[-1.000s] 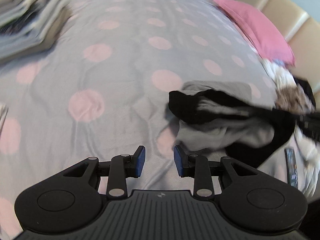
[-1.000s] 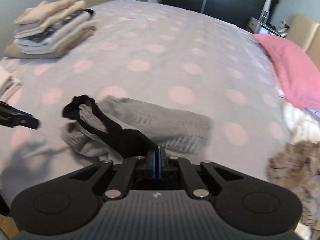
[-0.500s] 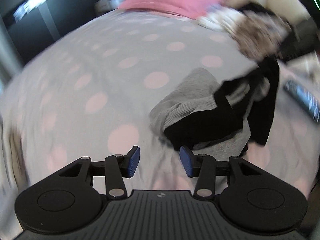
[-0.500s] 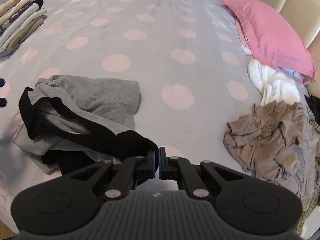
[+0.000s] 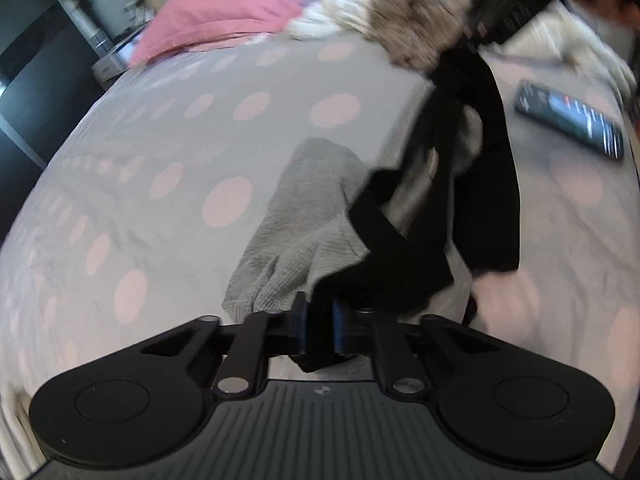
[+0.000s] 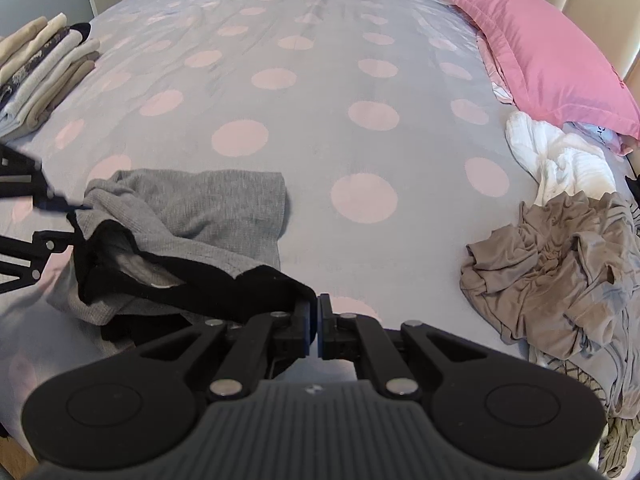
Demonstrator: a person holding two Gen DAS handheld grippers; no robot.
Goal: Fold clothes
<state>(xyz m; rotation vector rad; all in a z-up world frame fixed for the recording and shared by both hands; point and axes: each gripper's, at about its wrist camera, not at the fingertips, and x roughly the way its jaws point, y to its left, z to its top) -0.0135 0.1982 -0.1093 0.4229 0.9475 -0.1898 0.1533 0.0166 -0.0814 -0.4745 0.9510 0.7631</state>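
Note:
A grey garment with black trim [image 6: 200, 208] lies crumpled on the dotted bedspread [image 6: 320, 80]. In the left wrist view the same garment [image 5: 304, 224] runs from the fingers up toward the top right. My left gripper [image 5: 320, 328] has its jaws closed tight on the black hem, with cloth pinched between the pads. It also shows at the left edge of the right wrist view as the left gripper [image 6: 24, 208]. My right gripper [image 6: 314, 326] is shut on another black edge of the garment, near the front of the bed.
A pink pillow [image 6: 540, 52] lies at the back right. Below it sit a white garment [image 6: 560, 160] and a beige heap of unfolded clothes [image 6: 560, 264]. A stack of folded clothes [image 6: 36, 72] is at the far left. A dark phone [image 5: 568, 120] rests on the bedspread.
My left gripper rolled, swung across to the garment and closed on its black hem. The right gripper kept its hold and settled lower, the garment now stretched between both.

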